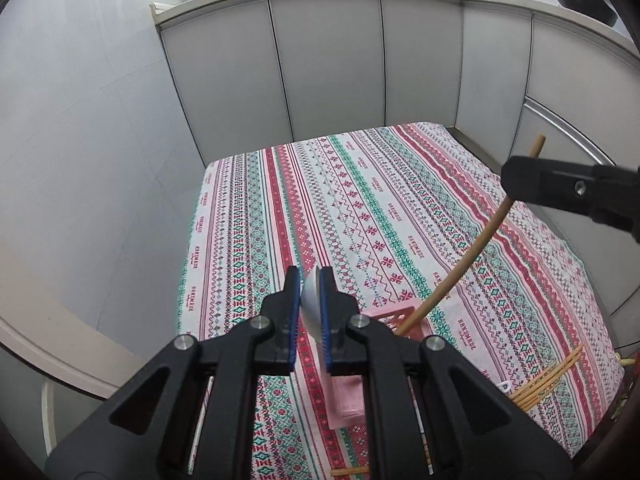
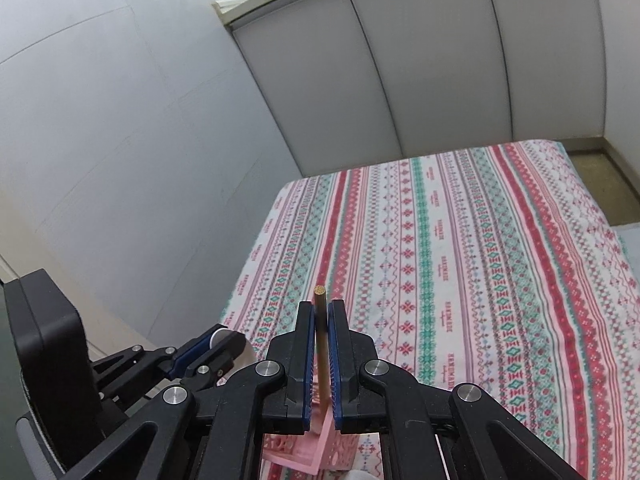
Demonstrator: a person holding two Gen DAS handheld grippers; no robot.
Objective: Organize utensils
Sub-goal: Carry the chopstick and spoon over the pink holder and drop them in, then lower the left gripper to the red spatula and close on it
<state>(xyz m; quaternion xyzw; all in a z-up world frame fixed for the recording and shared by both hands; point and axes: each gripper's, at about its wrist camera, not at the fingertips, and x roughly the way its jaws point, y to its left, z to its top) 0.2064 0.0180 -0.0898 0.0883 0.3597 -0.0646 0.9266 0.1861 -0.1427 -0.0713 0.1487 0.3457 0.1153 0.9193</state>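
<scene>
The left gripper (image 1: pixel 310 280) pinches a spoon (image 1: pixel 311 304) and the right gripper (image 2: pixel 319 312) pinches a chopstick (image 2: pixel 320 308), both over the pink basket (image 1: pixel 408 320) to drop them in.

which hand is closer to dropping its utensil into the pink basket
Right, probably. The right gripper holds a chopstick whose lower end already dips at the pink basket. The left gripper grips a white spoon above it.

Table: covered by striped patterned cloth (image 1: pixel 360 216); pink basket (image 1: pixel 416 326) at 6 o'clock, loose chopsticks (image 1: pixel 548 380) at 4 o'clock.
</scene>
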